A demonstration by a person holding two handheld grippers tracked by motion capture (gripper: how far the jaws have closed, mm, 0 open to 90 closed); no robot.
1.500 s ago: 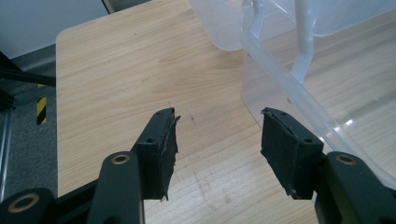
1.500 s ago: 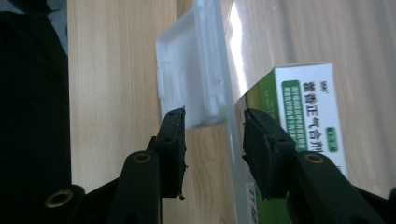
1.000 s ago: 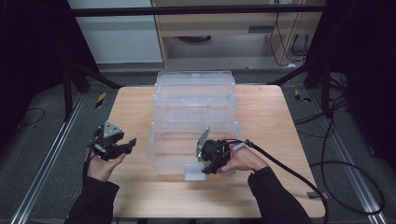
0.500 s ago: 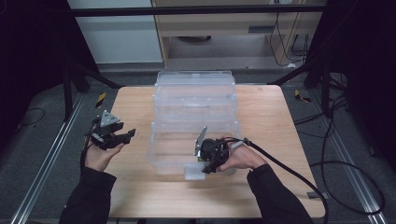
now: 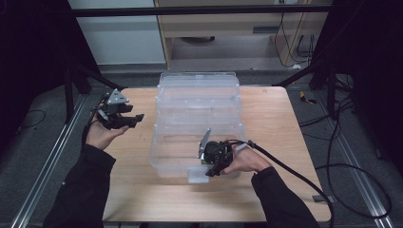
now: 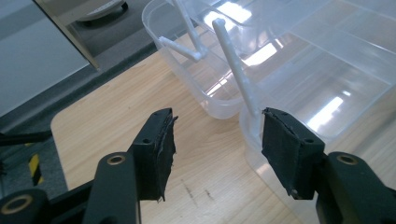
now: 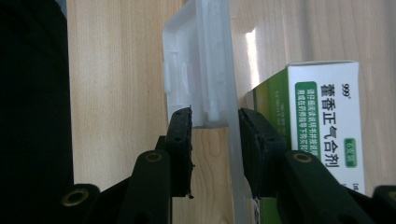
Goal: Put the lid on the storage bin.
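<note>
Clamping the clear bin's (image 5: 199,118) near-wall latch flap (image 7: 201,70), the right gripper (image 5: 212,167) is partly hiding it; a green box (image 7: 322,121) is running off-frame. Left gripper (image 5: 127,118) is hovering spread over the wooden surface (image 5: 266,114), left of the bin, dark room around.

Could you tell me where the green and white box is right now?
The green and white box shows in the right gripper view, inside the clear bin, just beyond the right gripper.

My right tongs (image 7: 212,122): green-white box (image 7: 322,135) cut by frame edge; small print unreadable; clear bin (image 7: 205,60) top cropped.
</note>
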